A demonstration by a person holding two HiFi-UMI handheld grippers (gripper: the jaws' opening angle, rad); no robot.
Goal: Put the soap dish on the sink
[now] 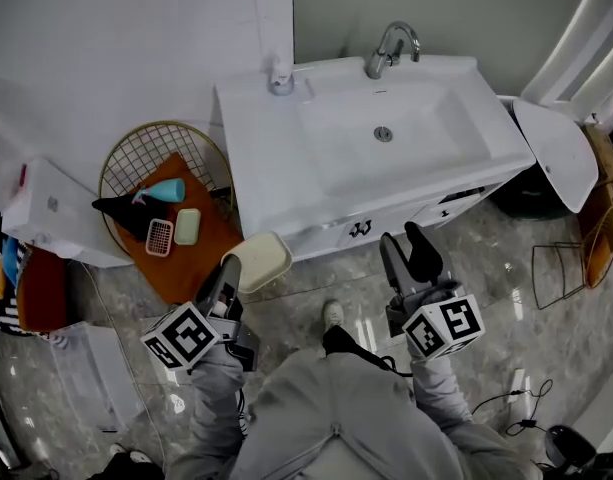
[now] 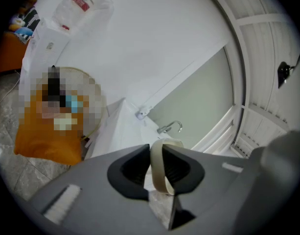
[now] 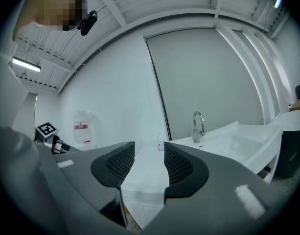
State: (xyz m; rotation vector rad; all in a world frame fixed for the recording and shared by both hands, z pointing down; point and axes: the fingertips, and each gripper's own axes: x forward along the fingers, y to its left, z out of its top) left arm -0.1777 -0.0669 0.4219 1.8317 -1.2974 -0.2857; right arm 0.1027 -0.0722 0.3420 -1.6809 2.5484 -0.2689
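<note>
Head view: soap dish (image 1: 261, 260) clamped in L tool (image 1: 229, 268).

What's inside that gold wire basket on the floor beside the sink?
An orange sheet holding a teal object, a green block, a pink slotted tray and a black item. The sheet hides the basket bottom.

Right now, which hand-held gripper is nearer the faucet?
Right. The open right hand-held gripper hangs before the sink, nearly in line with the faucet; the left hand-held gripper, shut on the soap dish, sits by its front-left corner.
</note>
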